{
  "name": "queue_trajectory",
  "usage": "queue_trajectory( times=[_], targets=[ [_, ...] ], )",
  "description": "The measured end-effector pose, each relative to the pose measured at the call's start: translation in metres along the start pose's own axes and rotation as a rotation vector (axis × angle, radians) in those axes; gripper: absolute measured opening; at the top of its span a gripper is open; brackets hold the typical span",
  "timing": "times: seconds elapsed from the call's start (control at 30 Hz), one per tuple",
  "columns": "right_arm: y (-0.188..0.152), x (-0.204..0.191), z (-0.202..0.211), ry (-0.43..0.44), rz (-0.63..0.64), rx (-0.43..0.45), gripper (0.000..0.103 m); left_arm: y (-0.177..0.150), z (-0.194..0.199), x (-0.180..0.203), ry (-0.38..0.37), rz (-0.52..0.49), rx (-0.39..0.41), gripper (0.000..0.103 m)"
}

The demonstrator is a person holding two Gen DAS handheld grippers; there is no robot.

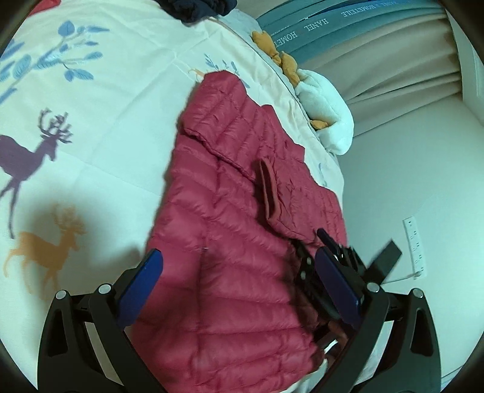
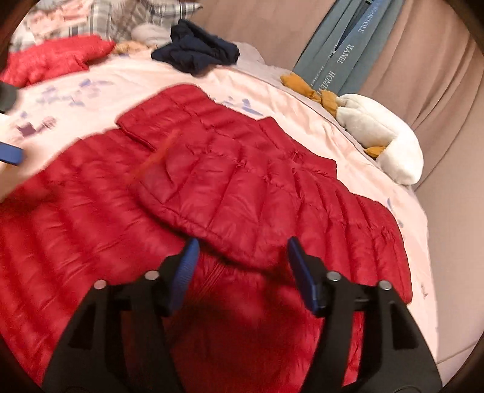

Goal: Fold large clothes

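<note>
From the left wrist, the red quilted down jacket [image 1: 230,229] lies spread on a pale bedspread [image 1: 99,99] printed with deer and blue leaves, reaching from under the camera toward the bed's far edge. A sleeve with a ribbed cuff [image 1: 267,193] is folded across the jacket's body. The left gripper [image 1: 239,287] hangs over the jacket's near part with its blue pads wide apart and nothing pinched between them; the cloth only lies beneath. Just beside the jacket's near right edge the right gripper [image 1: 329,257] shows as black linkage, too tangled here to read. Beyond the jacket, at the bed's far edge, sit a white plush toy [image 1: 326,112] and a dark navy garment [image 1: 196,9]. From the right wrist, the same jacket [image 2: 211,181] fills the middle of the bedspread [image 2: 287,99], its folded sleeve crossing the front panel. The right gripper [image 2: 242,263] stands over the jacket's lower part, jaws apart, no fabric clamped; the picture is motion-blurred. Past the jacket lie the navy garment [image 2: 196,54], the plush toy [image 2: 381,136] and, off to the far left, another red garment [image 2: 51,57].
</note>
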State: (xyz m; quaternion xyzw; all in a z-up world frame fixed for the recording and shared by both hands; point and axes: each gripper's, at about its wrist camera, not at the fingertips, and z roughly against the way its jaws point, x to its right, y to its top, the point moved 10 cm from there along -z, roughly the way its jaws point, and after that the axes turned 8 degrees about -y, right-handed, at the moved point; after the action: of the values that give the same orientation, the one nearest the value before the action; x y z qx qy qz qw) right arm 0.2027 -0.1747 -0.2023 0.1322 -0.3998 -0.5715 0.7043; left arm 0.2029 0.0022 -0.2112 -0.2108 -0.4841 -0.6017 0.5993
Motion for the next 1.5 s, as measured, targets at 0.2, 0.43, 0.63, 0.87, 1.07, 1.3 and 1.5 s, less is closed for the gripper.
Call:
queue_trajectory(
  times=[0.2, 0.43, 0.63, 0.87, 1.07, 1.3, 1.5],
  targets=[
    [-0.016, 0.034, 0.038, 0.069, -0.147, 0.025, 0.066, -0.002, -0.042, 0.026, -0.093, 0.040, -0.075, 0.101],
    [-0.048, 0.075, 0.067, 0.098, -0.294, 0.042, 0.068, 0.006, -0.101, 0.045, -0.185, 0.115, -0.134, 0.101],
    [-0.068, 0.107, 0.082, 0.111, -0.400, 0.058, 0.068, 0.011, -0.140, 0.040, -0.135, 0.134, -0.150, 0.101],
    [-0.084, 0.141, 0.076, 0.083, -0.481, 0.056, 0.068, 0.026, -0.157, 0.038, -0.073, 0.140, -0.079, 0.068],
    [-0.102, 0.168, 0.066, 0.056, -0.553, 0.034, 0.068, 0.040, -0.148, 0.056, 0.003, 0.033, -0.022, 0.013],
    [-0.105, 0.188, 0.061, 0.054, -0.606, 0.042, 0.068, 0.101, -0.099, 0.111, 0.028, -0.146, 0.164, 0.012],
    [-0.099, 0.188, 0.048, 0.066, -0.601, 0.029, 0.068, 0.129, -0.078, 0.070, 0.176, -0.133, 0.204, 0.012]
  ],
)
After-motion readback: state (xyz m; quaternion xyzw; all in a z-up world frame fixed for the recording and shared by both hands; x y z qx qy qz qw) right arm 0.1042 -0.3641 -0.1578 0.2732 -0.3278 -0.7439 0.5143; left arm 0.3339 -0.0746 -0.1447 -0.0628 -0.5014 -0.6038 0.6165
